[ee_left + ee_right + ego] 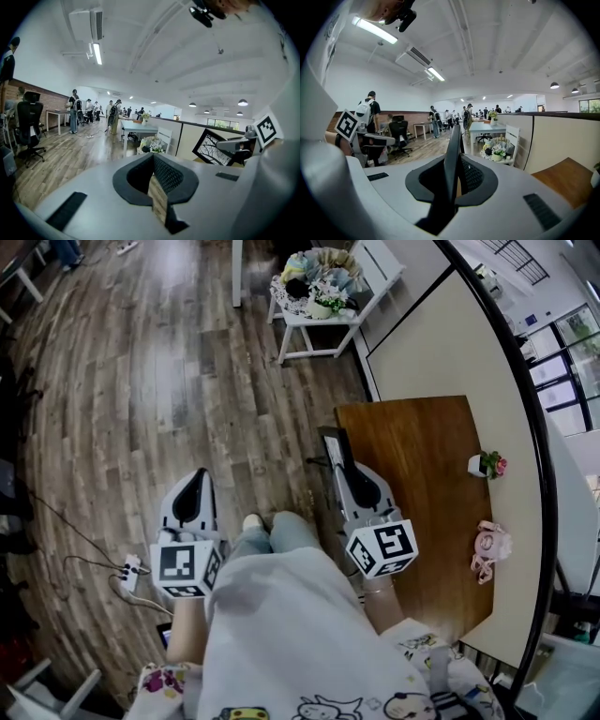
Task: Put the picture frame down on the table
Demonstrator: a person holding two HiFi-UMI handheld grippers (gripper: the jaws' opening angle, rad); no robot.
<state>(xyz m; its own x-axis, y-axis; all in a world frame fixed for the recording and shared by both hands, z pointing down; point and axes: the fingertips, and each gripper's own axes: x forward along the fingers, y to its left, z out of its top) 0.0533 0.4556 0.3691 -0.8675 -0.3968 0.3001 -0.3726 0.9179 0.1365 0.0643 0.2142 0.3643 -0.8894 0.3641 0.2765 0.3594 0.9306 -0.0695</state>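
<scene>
My right gripper [349, 474] is shut on a black picture frame [332, 448], which it holds upright at the near left edge of the brown wooden table [412, 456]. The right gripper view shows the frame [452, 140] edge-on between the right gripper's [457, 165] jaws, with the table [563, 180] low to the right. In the left gripper view the frame's [212, 147] branch picture faces me, off to the right. My left gripper [195, 482] hangs over the floor to the left. The left gripper's [153, 160] jaws meet at the tips with nothing in them.
A small potted plant [488, 463] and a pink object [490, 549] sit near the table's right side, against a cream partition [450, 343]. A white side table with flowers [319, 296] stands beyond. A power strip [129, 573] lies on the floor. The person's legs are between the grippers.
</scene>
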